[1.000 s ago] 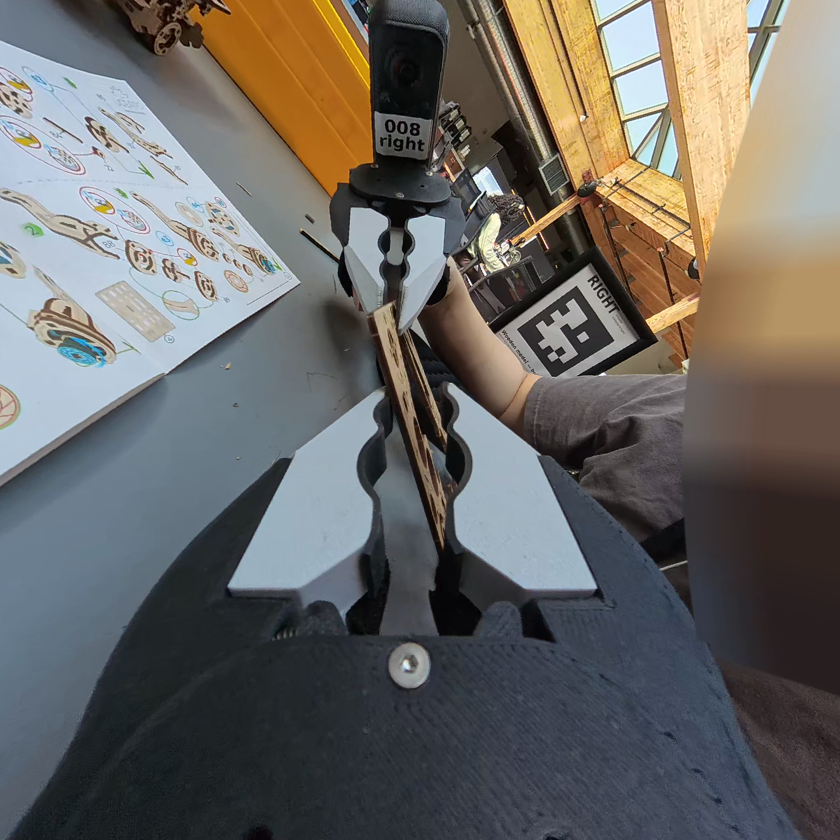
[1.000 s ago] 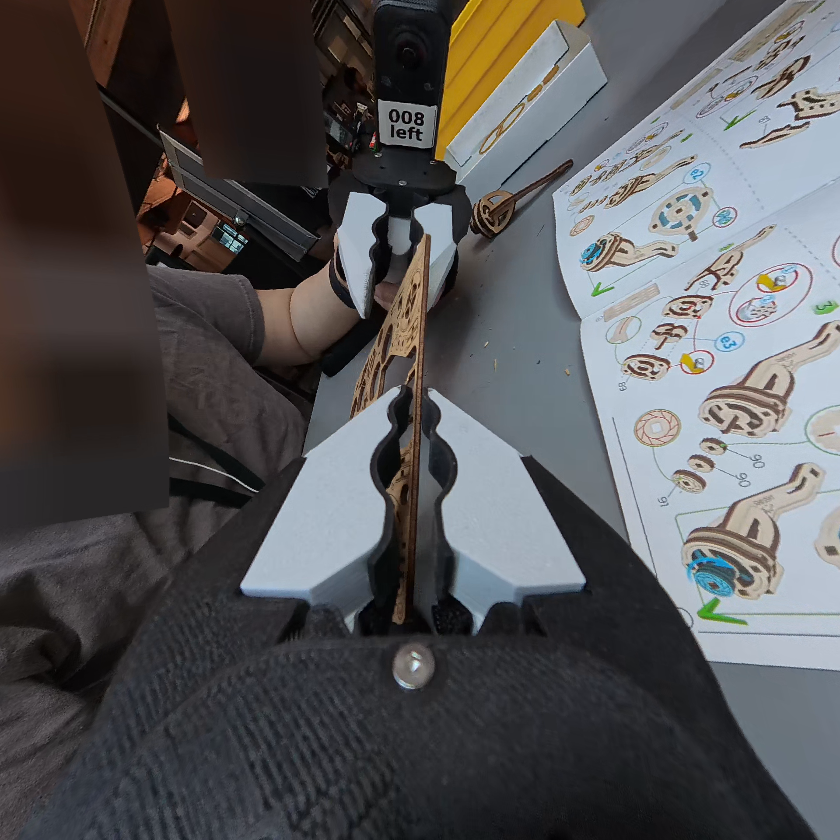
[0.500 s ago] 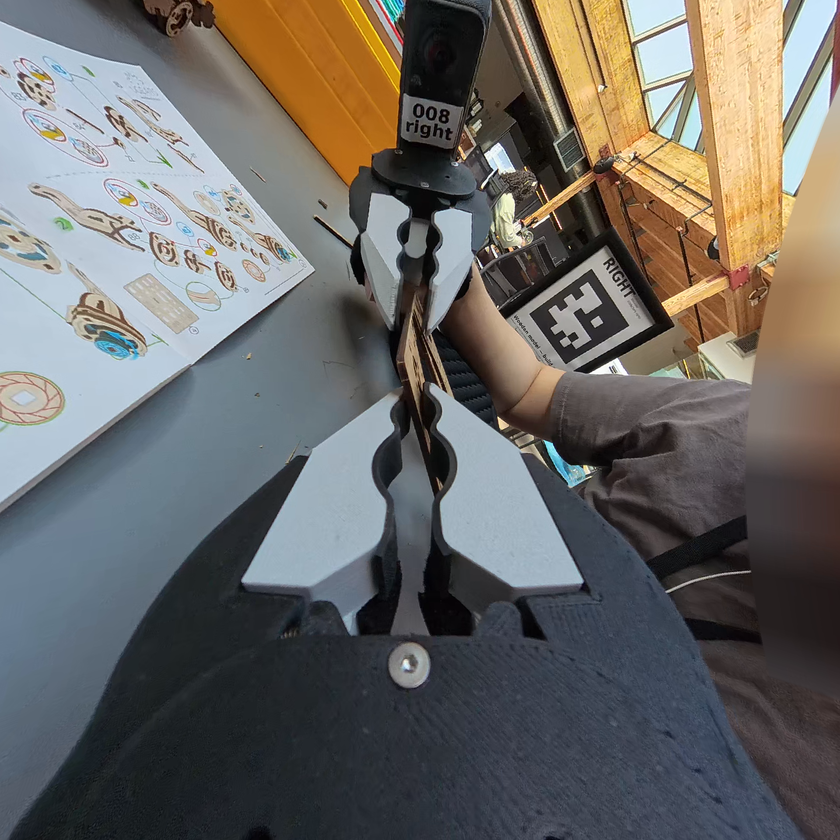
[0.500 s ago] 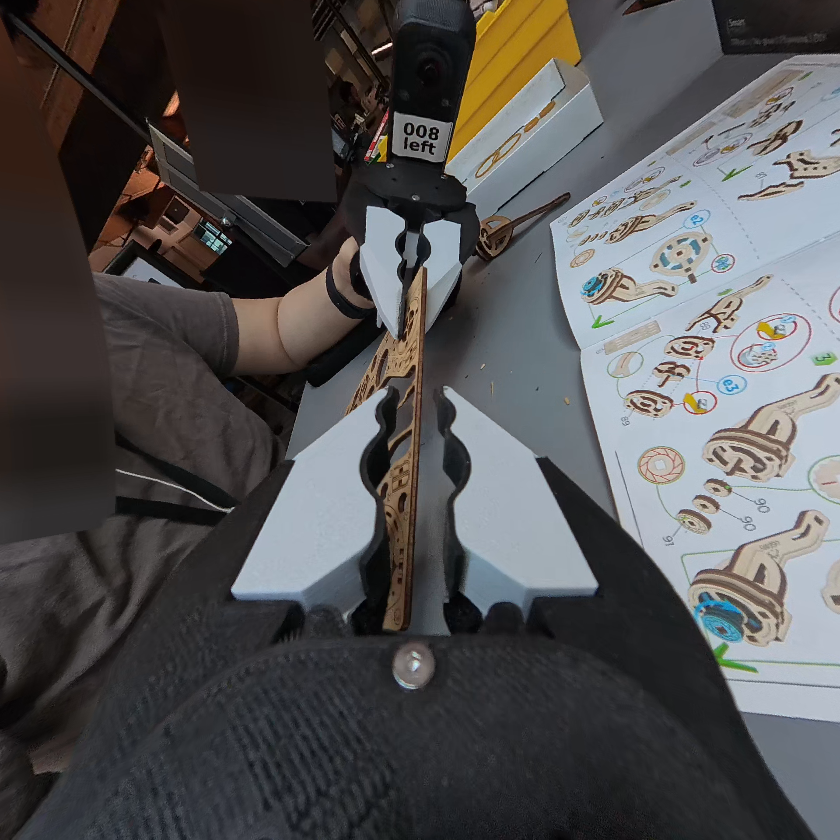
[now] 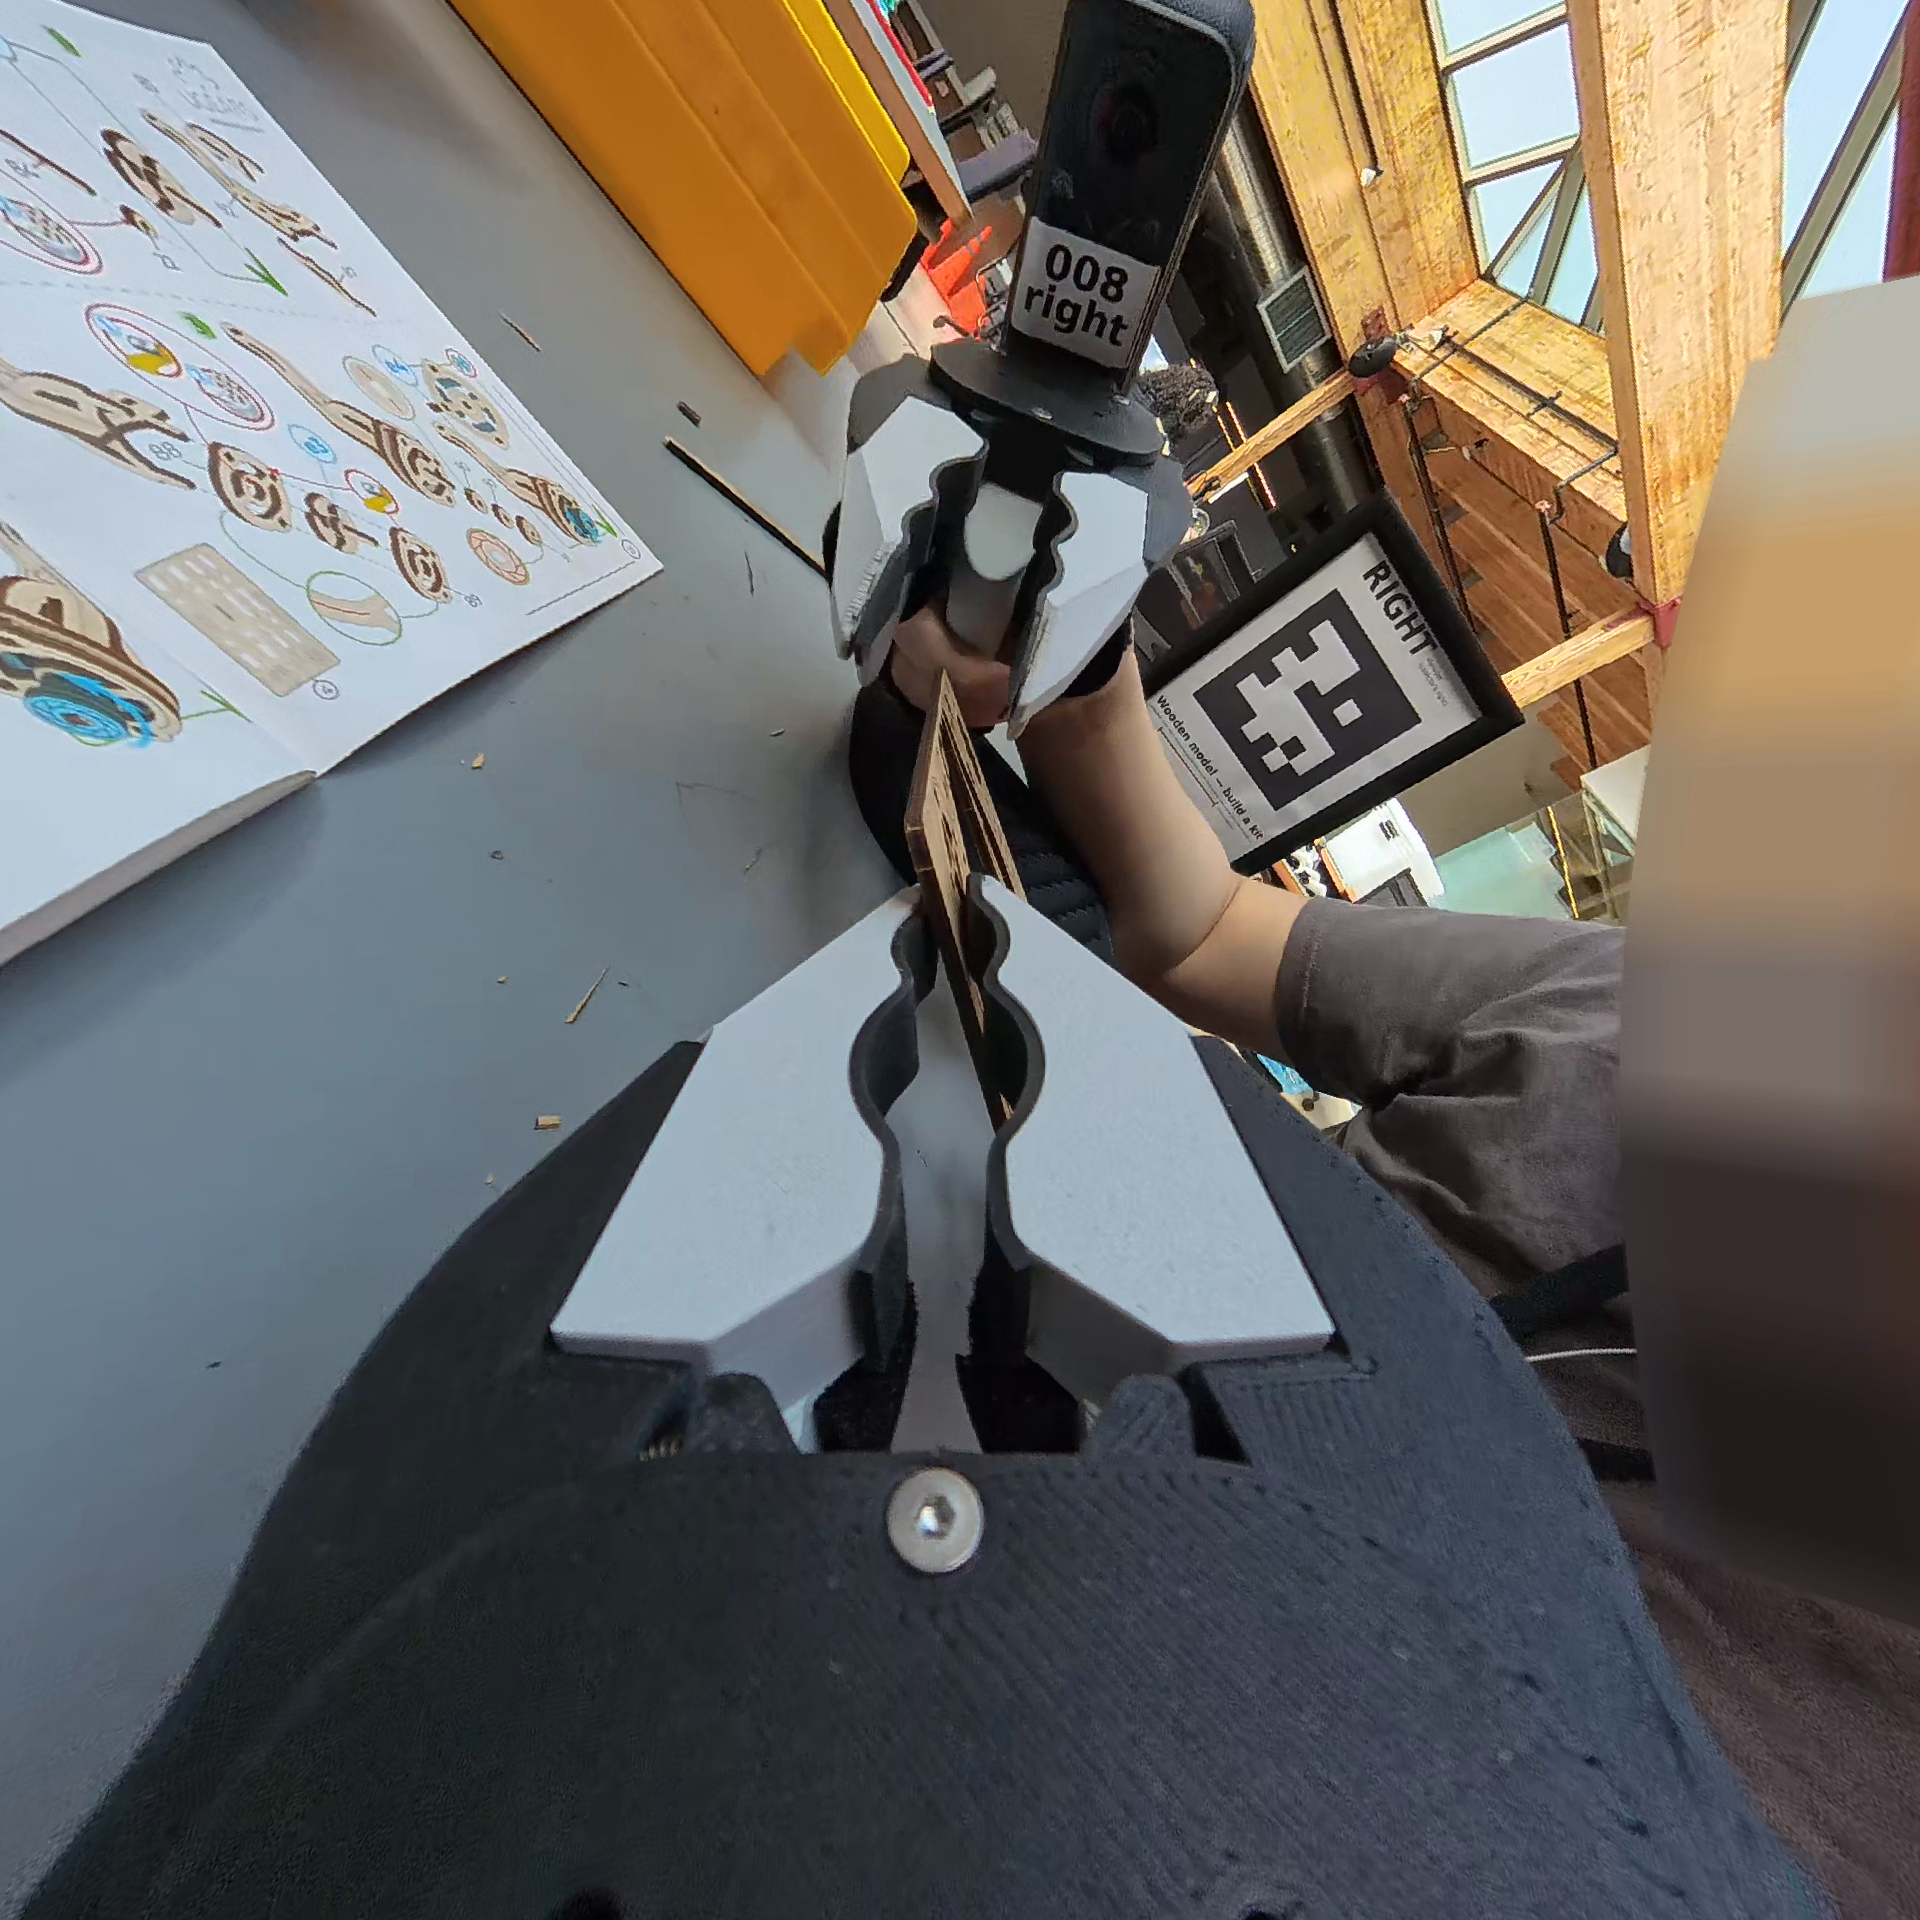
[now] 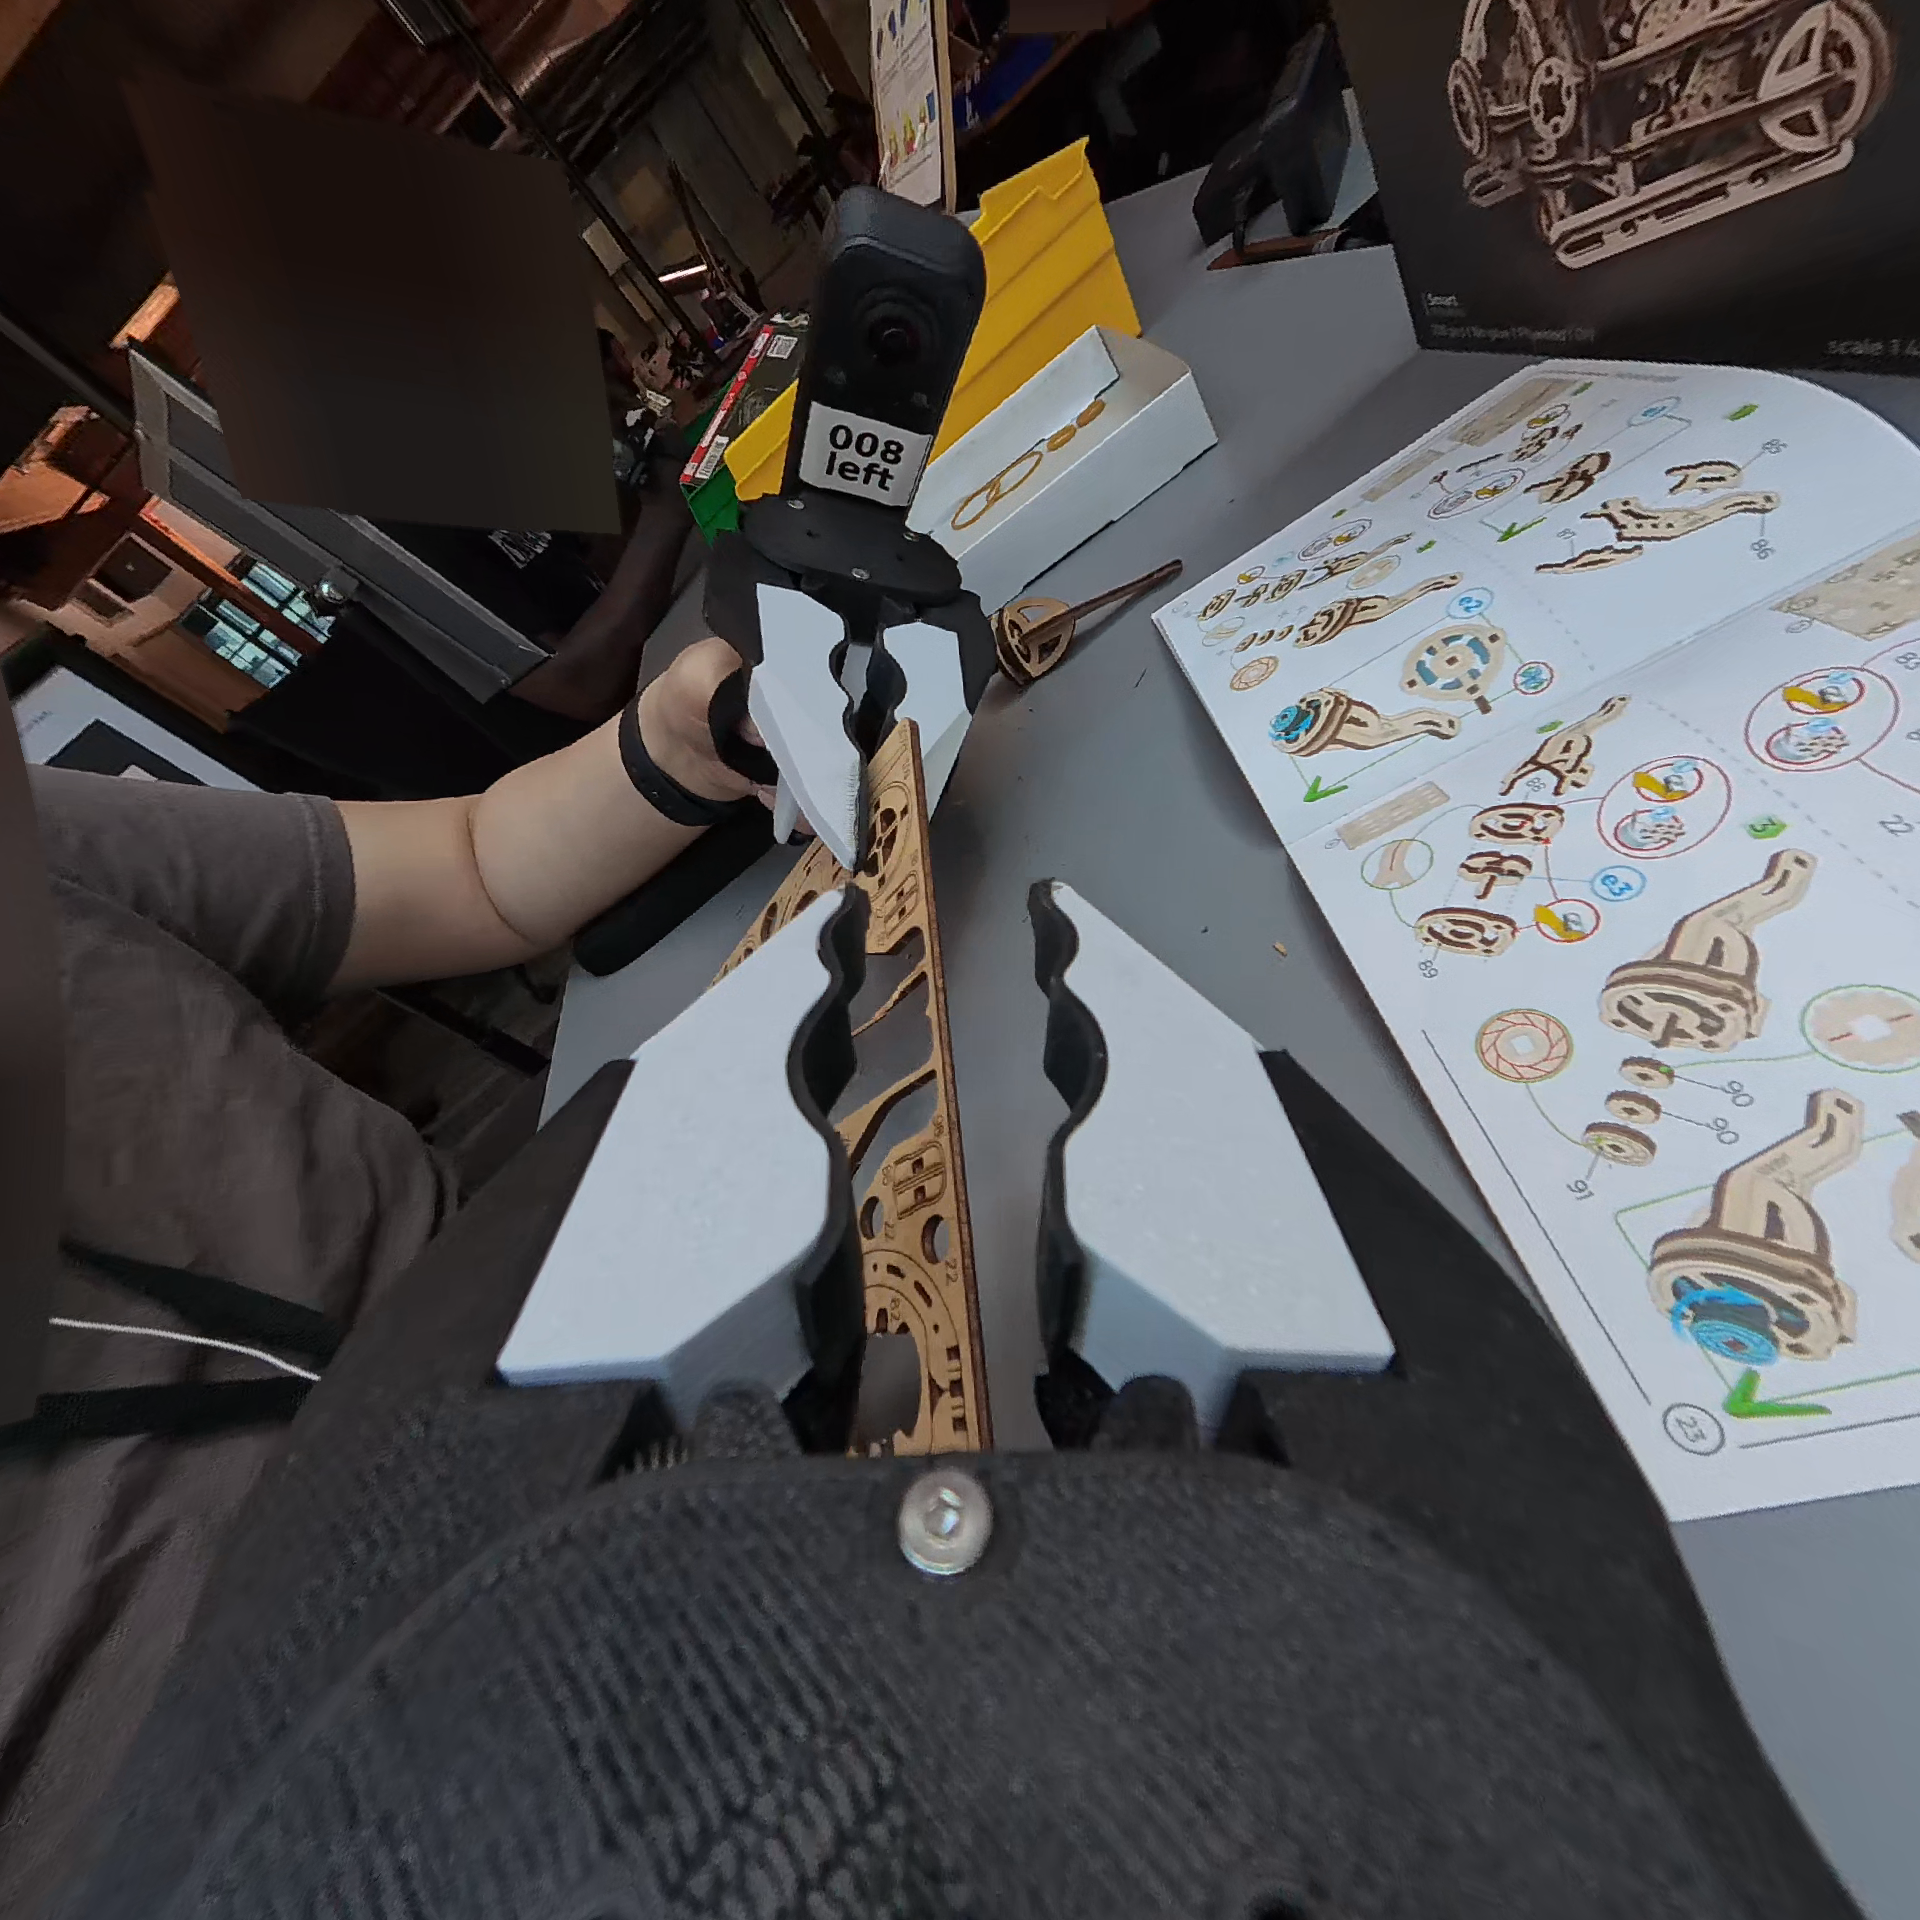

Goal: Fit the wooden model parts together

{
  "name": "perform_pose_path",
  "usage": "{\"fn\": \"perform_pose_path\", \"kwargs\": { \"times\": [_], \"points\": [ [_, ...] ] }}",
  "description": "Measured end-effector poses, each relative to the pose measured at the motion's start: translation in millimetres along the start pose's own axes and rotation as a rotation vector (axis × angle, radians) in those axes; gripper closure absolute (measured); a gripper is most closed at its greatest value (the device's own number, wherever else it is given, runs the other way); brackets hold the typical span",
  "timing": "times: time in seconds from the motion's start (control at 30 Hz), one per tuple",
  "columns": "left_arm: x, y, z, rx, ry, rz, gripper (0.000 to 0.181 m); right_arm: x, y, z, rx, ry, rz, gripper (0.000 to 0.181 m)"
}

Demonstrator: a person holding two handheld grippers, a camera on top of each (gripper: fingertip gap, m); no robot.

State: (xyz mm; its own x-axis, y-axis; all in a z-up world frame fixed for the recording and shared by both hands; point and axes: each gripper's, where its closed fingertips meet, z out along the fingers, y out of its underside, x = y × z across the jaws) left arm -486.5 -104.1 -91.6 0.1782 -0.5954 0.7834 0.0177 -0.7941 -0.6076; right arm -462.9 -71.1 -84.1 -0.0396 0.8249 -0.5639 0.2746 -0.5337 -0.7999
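A flat laser-cut wooden sheet [image 5: 945, 800] with punch-out model parts stands on edge between the two grippers. My left gripper [image 5: 951, 909] is shut on one end of it; it also shows in the right wrist view [image 6: 847, 852], pinching the sheet's far end. My right gripper [image 6: 945, 899] is open. The sheet [image 6: 920, 1288] runs between its fingers, close to the left finger, and is not clamped. In the left wrist view the right gripper [image 5: 940, 681] faces me with its jaws apart around the sheet's far end.
An open instruction booklet [image 6: 1558, 831] lies on the grey table [image 5: 312, 1091]. Yellow bins [image 5: 727, 177] stand behind it. A white tray [image 6: 1070, 436] holds wooden rings, beside a small wooden wheel on a stick [image 6: 1039, 634]. The model's dark box [image 6: 1662, 177] stands at the back. About 5 cm separates my left fingertips from my right.
My right gripper has opened and let go of the wooden sheet, which it clamped one second ago. My left gripper stays shut on the sheet.
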Motion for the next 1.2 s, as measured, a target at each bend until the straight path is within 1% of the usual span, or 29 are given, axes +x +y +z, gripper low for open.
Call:
{"fn": "perform_pose_path", "kwargs": {
  "times": [0.03,0.13,0.2,0.27,0.33,0.4,0.5,0.57,0.6,0.7,0.77,0.83,0.93,0.97,1.0,1.13,1.2],
  "points": [
    [0,0,1,0.0,-0.002,0.001,0.178,2,0,-2,0.015,0.013,-0.001,0.149],
    [3,0,0,0.016,0.003,0.001,0.178,-1,-8,-17,0.121,0.035,0.015,0.148],
    [6,-2,-3,0.036,-0.001,0.0,0.178,-7,-15,-31,0.215,0.098,0.032,0.149],
    [11,-4,-9,0.066,-0.002,0.009,0.179,-28,-18,-42,0.31,0.127,0.063,0.15],
    [20,-5,-16,0.098,0.015,0.006,0.179,-55,-13,-45,0.37,0.152,0.052,0.149],
    [28,-1,-21,0.124,0.023,0.022,0.18,-64,1,-45,0.355,0.271,0.003,0.148],
    [33,5,-26,0.14,-0.008,0.07,0.18,-54,11,-58,0.339,0.493,-0.119,0.147],
    [45,3,-26,0.163,0.061,0.056,0.18,-46,17,-63,0.298,0.567,-0.132,0.147],
    [47,1,-27,0.177,0.076,0.04,0.181,-45,22,-63,0.272,0.571,-0.109,0.146],
    [42,4,-25,0.156,0.039,0.069,0.181,-48,28,-59,0.29,0.553,-0.075,0.137],
    [45,4,-25,0.154,0.053,0.073,0.181,-44,35,-56,0.303,0.544,-0.039,0.135],
    [48,2,-27,0.16,0.069,0.065,0.181,-43,39,-52,0.334,0.494,0.011,0.133],
    [47,0,-31,0.17,0.065,0.077,0.181,-60,36,-38,0.363,0.28,0.087,0.144],
    [47,-1,-33,0.177,0.071,0.072,0.18,-63,36,-35,0.359,0.226,0.111,0.153],
    [47,-2,-35,0.181,0.078,0.068,0.181,-64,37,-34,0.35,0.187,0.128,0.168],
    [48,-2,-42,0.161,0.101,0.074,0.18,-70,28,-30,0.351,0.032,0.176,0.179],
    [48,-1,-45,0.143,0.108,0.073,0.174,-66,24,-28,0.339,-0.006,0.193,0.179]
  ]
}}
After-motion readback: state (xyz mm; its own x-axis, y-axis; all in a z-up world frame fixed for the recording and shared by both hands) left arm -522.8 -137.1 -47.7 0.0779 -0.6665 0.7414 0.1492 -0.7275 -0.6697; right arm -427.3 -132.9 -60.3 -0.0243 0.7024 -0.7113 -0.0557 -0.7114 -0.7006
